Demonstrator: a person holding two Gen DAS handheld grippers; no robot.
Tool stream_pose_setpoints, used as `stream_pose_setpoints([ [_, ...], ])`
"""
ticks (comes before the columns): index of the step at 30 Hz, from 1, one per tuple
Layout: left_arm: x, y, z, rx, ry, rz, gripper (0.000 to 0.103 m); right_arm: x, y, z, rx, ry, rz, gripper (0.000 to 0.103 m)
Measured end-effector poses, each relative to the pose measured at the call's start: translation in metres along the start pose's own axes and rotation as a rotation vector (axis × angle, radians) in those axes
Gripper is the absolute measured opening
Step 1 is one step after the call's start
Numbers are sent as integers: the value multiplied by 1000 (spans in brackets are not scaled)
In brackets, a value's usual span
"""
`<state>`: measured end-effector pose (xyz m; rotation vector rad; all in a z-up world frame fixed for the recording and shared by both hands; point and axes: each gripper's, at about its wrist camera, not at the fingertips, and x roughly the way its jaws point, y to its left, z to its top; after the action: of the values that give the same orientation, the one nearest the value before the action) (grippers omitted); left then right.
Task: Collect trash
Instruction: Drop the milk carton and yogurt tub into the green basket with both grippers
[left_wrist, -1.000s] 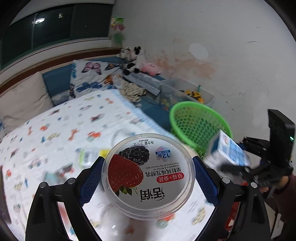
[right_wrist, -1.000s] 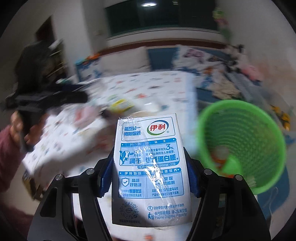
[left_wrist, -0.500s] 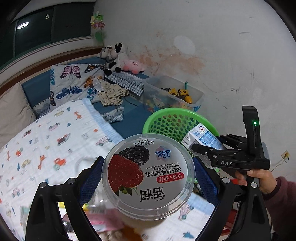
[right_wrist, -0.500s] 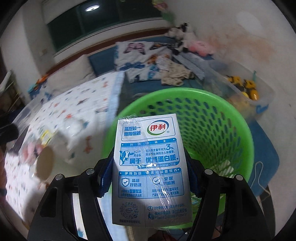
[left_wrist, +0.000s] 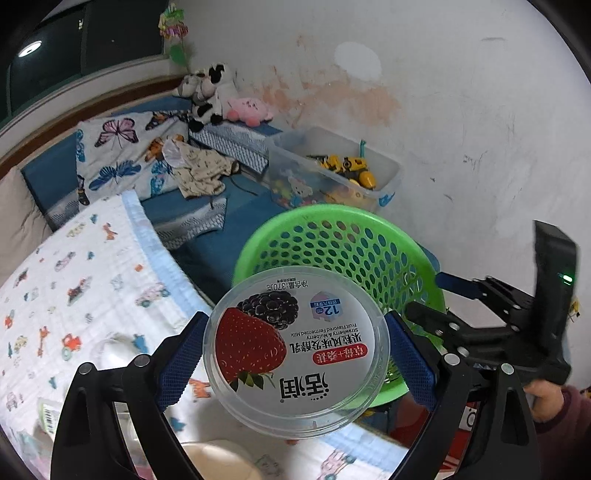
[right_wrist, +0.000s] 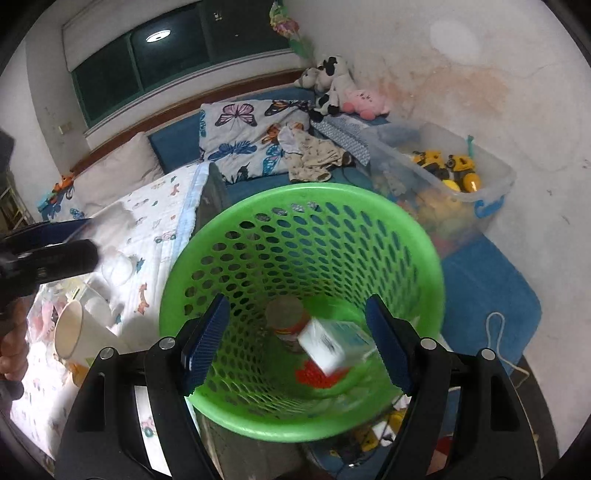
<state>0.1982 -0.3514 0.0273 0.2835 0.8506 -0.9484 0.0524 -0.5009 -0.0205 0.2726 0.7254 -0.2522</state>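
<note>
Yogurt tub (left_wrist: 295, 350) clamped in left gripper (left_wrist: 295, 358), just short of green basket (left_wrist: 343, 218); right gripper (right_wrist: 295, 339) jaws just opened, empty, milk carton (right_wrist: 332, 343) dropping inside.

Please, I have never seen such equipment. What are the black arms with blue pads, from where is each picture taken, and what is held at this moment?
No robot is here: a person holds one hand-held tool in each hand, and each tool carries a wide-angle camera that looks along its two fingers.

In the left camera's picture, the left tool is closed on a round yogurt tub, near the green basket. The right tool shows at the side.

In the right camera's picture, the right tool is above the basket. Its jaws have just been opening and hold nothing; the milk carton is inside the basket, blurred. A paper cup lies on the printed blanket.
</note>
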Motion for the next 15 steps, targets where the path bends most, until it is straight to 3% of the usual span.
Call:
stream_pose_setpoints([
  [9,34,-20,1,0,70,3,91,-20,-18,-10,29,-31,0,78],
  [15,38,-21,0,-27,65,-30,94,-25,-21,-18,42,-31,3,78],
])
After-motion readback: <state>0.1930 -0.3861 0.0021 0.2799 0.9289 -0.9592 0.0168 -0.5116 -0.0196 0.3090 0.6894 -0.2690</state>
